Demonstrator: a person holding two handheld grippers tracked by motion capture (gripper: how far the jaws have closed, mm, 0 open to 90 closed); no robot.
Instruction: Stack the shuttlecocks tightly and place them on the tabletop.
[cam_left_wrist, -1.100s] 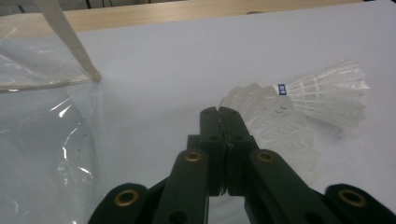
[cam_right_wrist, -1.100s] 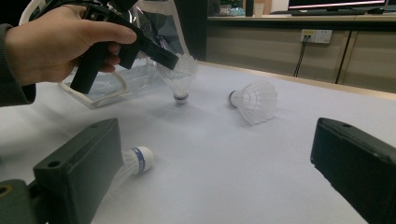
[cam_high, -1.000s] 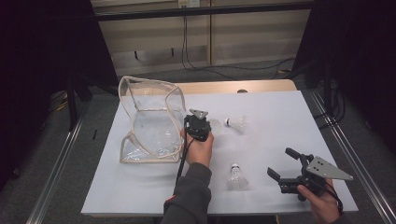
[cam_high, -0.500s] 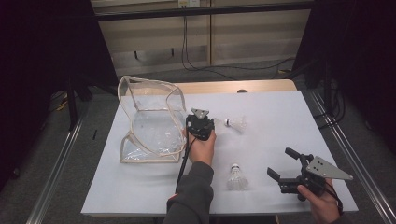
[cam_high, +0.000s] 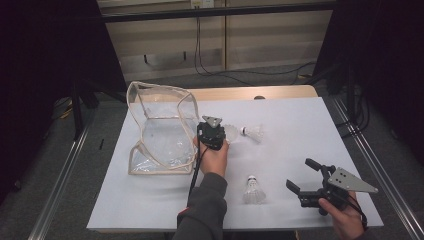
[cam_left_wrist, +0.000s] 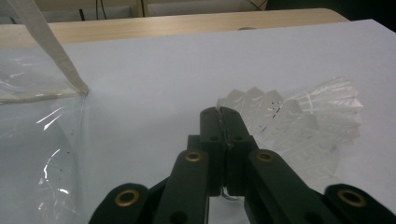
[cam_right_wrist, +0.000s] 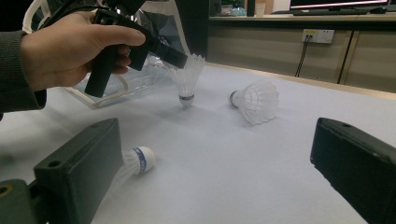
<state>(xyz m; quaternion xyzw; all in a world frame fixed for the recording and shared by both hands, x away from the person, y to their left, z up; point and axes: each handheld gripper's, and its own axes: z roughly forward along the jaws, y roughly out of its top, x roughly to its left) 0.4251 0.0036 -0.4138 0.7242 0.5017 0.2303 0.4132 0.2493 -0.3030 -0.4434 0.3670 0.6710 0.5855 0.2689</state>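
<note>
A white shuttlecock (cam_right_wrist: 187, 79) hangs cork-down just above the white table (cam_high: 300, 145), pinched at the rim of its feather skirt by the left gripper (cam_high: 214, 131). In the left gripper view the two black jaws are pressed together on the thin skirt edge, with the translucent feathers (cam_left_wrist: 261, 112) fanning out to the right of the jaw tips. In the high view the held shuttlecock (cam_high: 231, 132) lies near the middle of the table, just to the right of the clear plastic bag (cam_high: 160, 130), which stands open with a pale fabric-trimmed rim. The left hand (cam_high: 215, 159) wraps the gripper's handle, a grey sleeve (cam_high: 205, 210) behind it.

A second shuttlecock (cam_high: 252, 132) lies on its side just beyond the held one, apart from it, its cork pointing towards the held one; the right gripper view shows it (cam_right_wrist: 254, 101) lying on the table surface. A third shuttlecock (cam_high: 252, 190) rests nearer the person, between the two forearms; in the right gripper view its cork, banded in blue (cam_right_wrist: 140, 158), shows beside the inner face of one jaw.

The right gripper (cam_high: 306, 176) is held low over the table's near right corner by the right hand (cam_high: 345, 215). Its jaws are spread wide with nothing between them.
</note>
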